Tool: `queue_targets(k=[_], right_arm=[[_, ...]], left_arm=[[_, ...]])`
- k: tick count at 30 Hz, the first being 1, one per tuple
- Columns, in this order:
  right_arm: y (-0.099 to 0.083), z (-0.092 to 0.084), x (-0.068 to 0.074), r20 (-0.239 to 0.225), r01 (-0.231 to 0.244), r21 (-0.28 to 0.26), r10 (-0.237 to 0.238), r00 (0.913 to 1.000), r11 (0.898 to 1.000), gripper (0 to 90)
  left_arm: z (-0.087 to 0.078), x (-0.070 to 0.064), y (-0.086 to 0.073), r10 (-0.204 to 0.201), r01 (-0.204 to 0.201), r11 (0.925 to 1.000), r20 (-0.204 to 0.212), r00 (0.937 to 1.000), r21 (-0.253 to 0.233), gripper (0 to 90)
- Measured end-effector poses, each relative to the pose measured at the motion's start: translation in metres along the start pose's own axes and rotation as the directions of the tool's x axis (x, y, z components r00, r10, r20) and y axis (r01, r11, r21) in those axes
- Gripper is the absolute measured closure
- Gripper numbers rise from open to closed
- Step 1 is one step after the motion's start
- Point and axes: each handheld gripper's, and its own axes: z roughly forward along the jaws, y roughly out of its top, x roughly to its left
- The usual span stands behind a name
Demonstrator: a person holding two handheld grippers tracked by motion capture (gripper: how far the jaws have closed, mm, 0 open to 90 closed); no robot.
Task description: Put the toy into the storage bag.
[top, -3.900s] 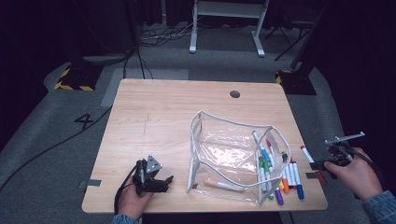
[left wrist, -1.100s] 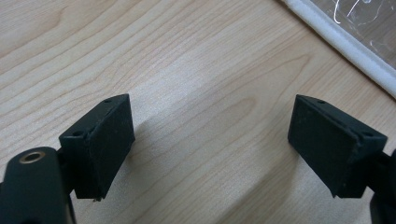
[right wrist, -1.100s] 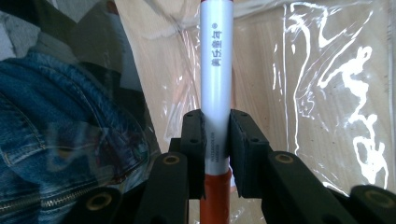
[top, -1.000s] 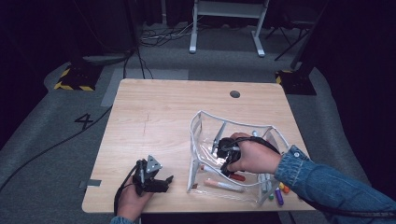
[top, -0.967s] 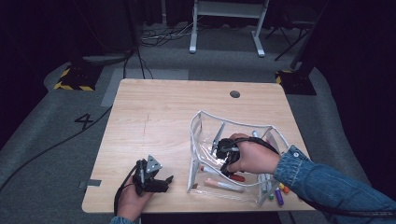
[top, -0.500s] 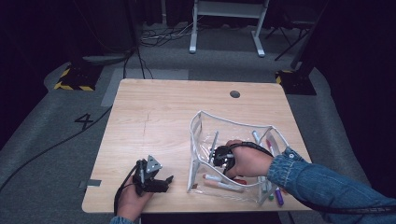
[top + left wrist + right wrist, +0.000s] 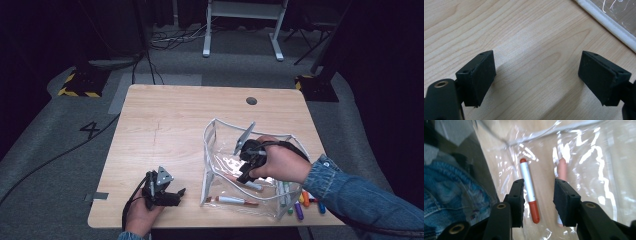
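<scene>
A clear plastic pouch (image 7: 206, 150) with a white rim stands open on the wooden table (image 7: 165, 125). My right gripper (image 7: 246, 175) reaches down inside it. Its jaws have just been opening and stand apart (image 7: 539, 195), with nothing pressed between the pads. Below them on the pouch bottom lies a white marker with orange ends (image 7: 530, 192), and a pinkish marker (image 7: 562, 168) lies beside it. In the high view two markers (image 7: 232, 200) rest in the pouch. My left gripper (image 7: 176, 193) rests near the table's front left, open (image 7: 536, 80) over bare wood.
Several coloured markers (image 7: 300, 200) lie on the table right of the pouch, under the person's denim sleeve (image 7: 350, 195). The pouch's white edge (image 7: 606, 22) is close ahead of the left gripper. A round cable hole (image 7: 251, 100) sits near the far edge.
The right gripper came from the loose markers into the pouch, then rose a little. A second marker now lies in the pouch. The left gripper stayed put.
</scene>
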Motion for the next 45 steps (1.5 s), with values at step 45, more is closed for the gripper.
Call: queue_targets(k=[45], right_arm=[[-0.204, -0.124, -0.078, 0.245, -0.391, -0.433, 0.523, 0.8162, 0.812, 58.8]], left_arm=[[0.0, 0.0, 0.0, 0.002, -0.002, 1.0, -0.001, 1.0, 0.001, 14.8]])
